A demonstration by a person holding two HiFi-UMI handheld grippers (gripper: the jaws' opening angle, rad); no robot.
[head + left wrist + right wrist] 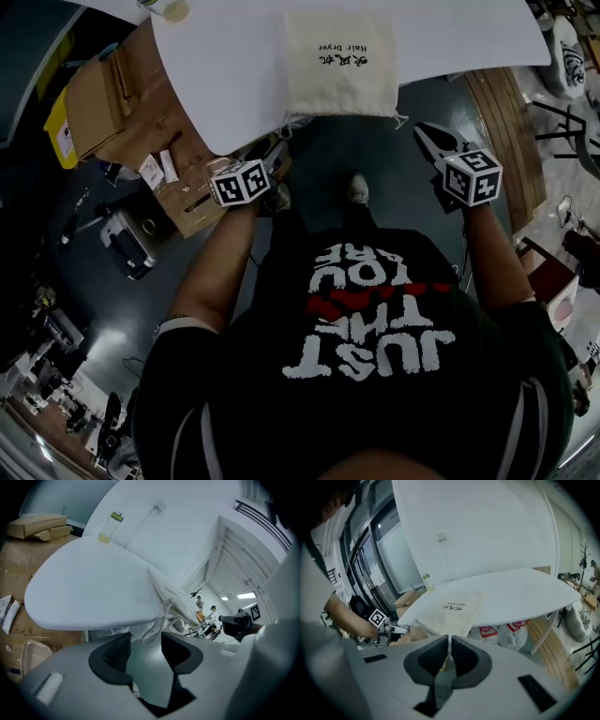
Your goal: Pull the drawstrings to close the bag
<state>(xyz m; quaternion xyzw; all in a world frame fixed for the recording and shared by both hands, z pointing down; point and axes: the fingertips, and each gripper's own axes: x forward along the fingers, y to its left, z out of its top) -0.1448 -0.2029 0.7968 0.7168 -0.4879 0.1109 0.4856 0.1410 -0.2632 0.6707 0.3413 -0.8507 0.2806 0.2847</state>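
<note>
A cream drawstring bag (342, 61) printed "Hair Dryer" lies flat on the white table (234, 75), its gathered mouth at the near edge. My right gripper (449, 641) is just off the bag's right corner, shut on the thin white right drawstring (449, 638), which runs up towards the bag (452, 611). My left gripper (145, 639) hangs below the table edge at the bag's left corner, jaws open. The left drawstring loop (157, 620) dangles over the gap between the pads, and neither pad presses on it. In the head view both grippers, left (246, 178) and right (433, 141), flank the bag's mouth.
Cardboard boxes (112, 103) are stacked left of the table. A small bottle (111, 526) stands on the table's far side. Plastic bags (506, 632) sit under the table and wooden slats (502, 122) lie to the right. The floor below is dark.
</note>
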